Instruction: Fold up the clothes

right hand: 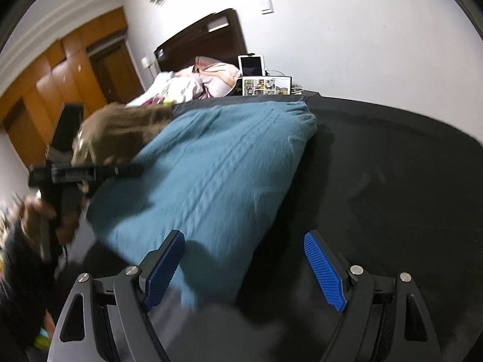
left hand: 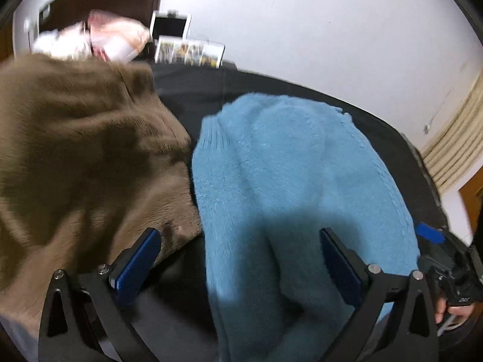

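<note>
A fluffy light-blue sweater (left hand: 286, 166) lies on the black-covered surface (left hand: 187, 96), with a brown garment (left hand: 75, 150) bunched against its left side. My left gripper (left hand: 241, 244) is open just above the sweater's near part, its pads apart and pressing on nothing. In the right wrist view the blue sweater (right hand: 211, 166) spreads from the centre to the left, and the brown garment (right hand: 120, 132) sits behind it. My right gripper (right hand: 244, 250) is open over the sweater's near right edge. The left gripper (right hand: 132, 169) shows side-on at the left, held by a hand (right hand: 33, 214).
The bare black cover (right hand: 392, 166) stretches to the right of the sweater. Beyond it are a bed with rumpled bedding (right hand: 196, 81), a tablet (right hand: 252, 65) and a photo frame (right hand: 267, 86) by the white wall. Orange wardrobes (right hand: 69, 66) line the far left.
</note>
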`<state>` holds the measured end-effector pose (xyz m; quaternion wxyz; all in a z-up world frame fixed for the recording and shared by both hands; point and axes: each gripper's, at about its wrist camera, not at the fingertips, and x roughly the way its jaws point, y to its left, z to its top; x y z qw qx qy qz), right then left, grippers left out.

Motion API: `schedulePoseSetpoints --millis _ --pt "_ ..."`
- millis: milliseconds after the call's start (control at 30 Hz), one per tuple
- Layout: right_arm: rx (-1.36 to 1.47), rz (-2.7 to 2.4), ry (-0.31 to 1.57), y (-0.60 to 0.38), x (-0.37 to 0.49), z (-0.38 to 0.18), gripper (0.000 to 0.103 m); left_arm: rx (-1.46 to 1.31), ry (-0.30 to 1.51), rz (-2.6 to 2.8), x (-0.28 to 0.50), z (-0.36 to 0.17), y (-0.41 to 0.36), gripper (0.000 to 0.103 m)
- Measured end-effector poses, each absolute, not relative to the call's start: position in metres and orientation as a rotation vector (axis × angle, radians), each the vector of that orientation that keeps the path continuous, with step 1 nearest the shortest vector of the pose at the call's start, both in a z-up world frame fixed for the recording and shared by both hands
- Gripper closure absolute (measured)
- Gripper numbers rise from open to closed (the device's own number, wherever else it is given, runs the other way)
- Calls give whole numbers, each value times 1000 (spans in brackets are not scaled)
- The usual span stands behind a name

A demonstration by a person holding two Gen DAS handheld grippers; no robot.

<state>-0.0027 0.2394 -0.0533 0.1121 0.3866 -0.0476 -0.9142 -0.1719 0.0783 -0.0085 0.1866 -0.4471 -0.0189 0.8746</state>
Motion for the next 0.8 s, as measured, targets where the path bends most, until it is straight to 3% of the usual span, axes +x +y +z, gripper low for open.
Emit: schedulePoseSetpoints --millis 267,433,800 --pt "1204 -2693 79 228 21 -62 20 -1073 186 2448 -99 23 96 0" --pt "1227 -2763 235 208 12 -68 20 -1091 399 2516 -85 -1 117 0" --pt "1256 -2878 225 220 7 -75 13 -1237 185 2450 -107 -36 94 0"
